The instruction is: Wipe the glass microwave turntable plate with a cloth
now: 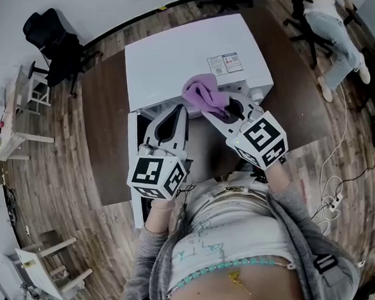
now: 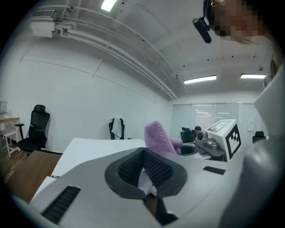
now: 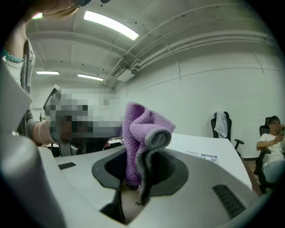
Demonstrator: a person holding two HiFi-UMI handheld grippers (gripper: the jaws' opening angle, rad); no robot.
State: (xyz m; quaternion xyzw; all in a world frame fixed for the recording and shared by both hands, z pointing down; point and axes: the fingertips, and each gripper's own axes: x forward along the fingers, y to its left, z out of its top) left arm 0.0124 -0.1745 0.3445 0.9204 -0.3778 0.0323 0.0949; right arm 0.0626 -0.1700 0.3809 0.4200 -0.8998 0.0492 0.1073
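Observation:
My right gripper [image 1: 215,112] is shut on a bunched purple cloth [image 1: 204,93], which stands up from between its jaws [image 3: 142,129]. The left gripper [image 1: 177,111] is beside it, shut with nothing between its pads [image 2: 143,153]. Both are held over the front edge of the white microwave [image 1: 187,56] and point along its flat top. From the left gripper view the cloth [image 2: 158,138] and the right gripper's marker cube [image 2: 231,138] show to the right. No glass turntable plate shows in any view.
The microwave sits on a brown table [image 1: 108,119], and a white panel, likely its open door [image 1: 135,175], hangs at the front left. Black office chairs [image 1: 55,43] stand behind; a person [image 1: 329,21] sits at the far right. Cables [image 1: 331,187] lie on the floor.

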